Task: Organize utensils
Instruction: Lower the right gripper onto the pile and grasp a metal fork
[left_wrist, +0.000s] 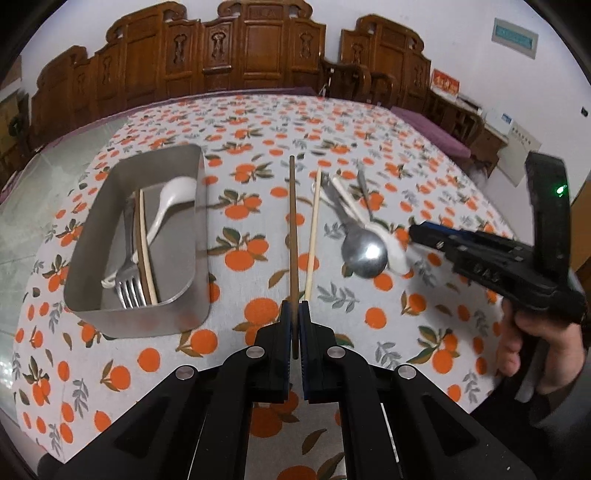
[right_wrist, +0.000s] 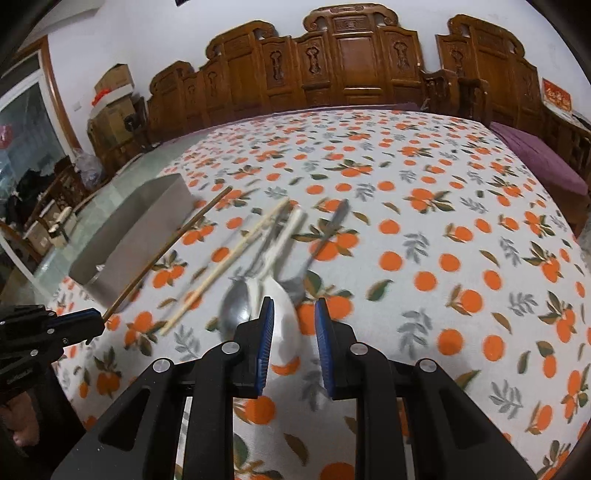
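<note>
Left gripper (left_wrist: 294, 314) clamped on dark chopstick (left_wrist: 292, 221), thin, stiff, light; best pinched near one end. Right gripper (right_wrist: 293, 314) part-open over white spoon (right_wrist: 284, 310), likely brittle. Metal tray (left_wrist: 192, 221) leftward.

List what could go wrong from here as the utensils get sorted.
1. The left gripper pinches the dark chopstick at its very end; the long free length could swing or slip out on the way to the metal tray.
2. The right gripper hovers open over the white spoon, which overlaps the metal spoon; closing could knock both.
</note>
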